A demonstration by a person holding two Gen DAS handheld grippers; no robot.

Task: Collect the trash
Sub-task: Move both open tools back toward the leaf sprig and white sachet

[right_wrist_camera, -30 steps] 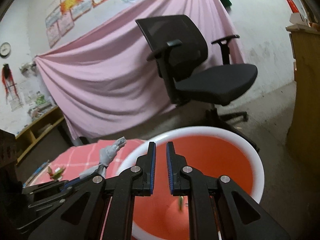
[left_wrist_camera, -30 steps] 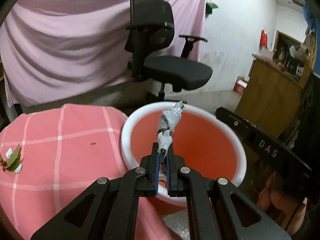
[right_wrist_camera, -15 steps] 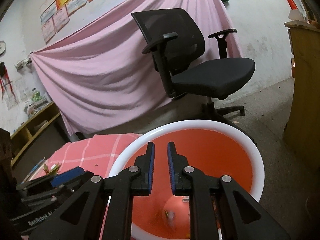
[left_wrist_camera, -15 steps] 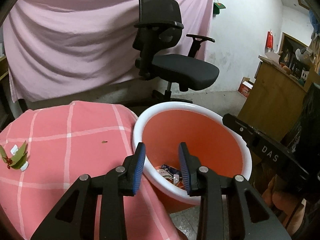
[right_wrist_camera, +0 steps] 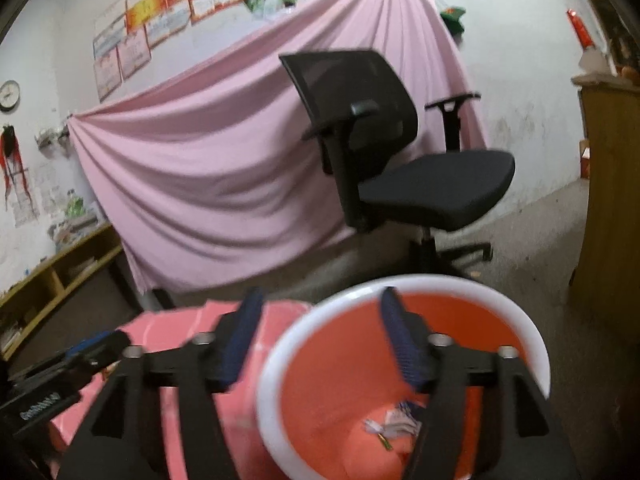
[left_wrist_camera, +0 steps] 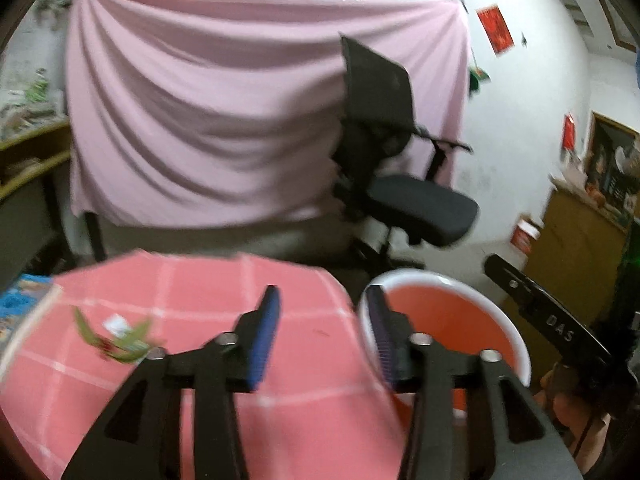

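Left gripper (left_wrist_camera: 322, 332): wide apart, holding nothing.
Right gripper (right_wrist_camera: 320, 338): wide apart, holding nothing.
Bin (right_wrist_camera: 472, 292): wrappers (right_wrist_camera: 394, 426) inside.

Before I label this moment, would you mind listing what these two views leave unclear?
- Green scrap on the pink checked cloth, left wrist view: motion blur hides what it is.
- Trash in the orange bin, right wrist view: partly behind the right gripper, small and blurred.
- Bin bottom, left wrist view: hidden by its wall and the left gripper.
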